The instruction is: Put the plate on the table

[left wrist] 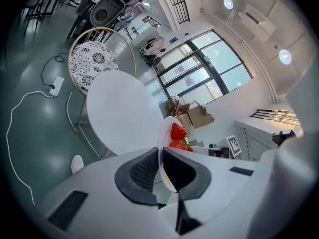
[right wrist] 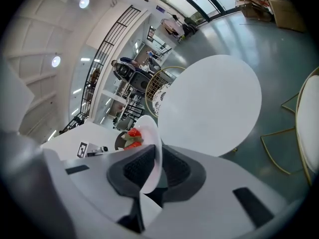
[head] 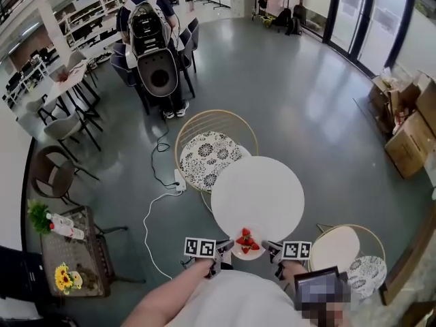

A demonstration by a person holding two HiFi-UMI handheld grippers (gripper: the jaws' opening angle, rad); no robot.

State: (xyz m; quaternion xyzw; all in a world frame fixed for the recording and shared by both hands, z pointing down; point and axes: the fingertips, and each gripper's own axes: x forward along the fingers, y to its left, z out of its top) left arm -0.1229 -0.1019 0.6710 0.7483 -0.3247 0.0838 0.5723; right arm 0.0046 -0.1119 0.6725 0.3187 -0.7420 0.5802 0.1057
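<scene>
the left gripper [left wrist: 160,157] and right gripper [right wrist: 157,159] each pinched a rim of the small white plate [head: 246,249] of red strawberries [head: 246,240] between their fingers, holding it by the round white counter's [head: 259,189] near edge. carrying seemed underway; next, ease it forward, level, then lower.

Head view looks steeply down; gripper views (close, opposed) share the table [head: 257,186].
</scene>
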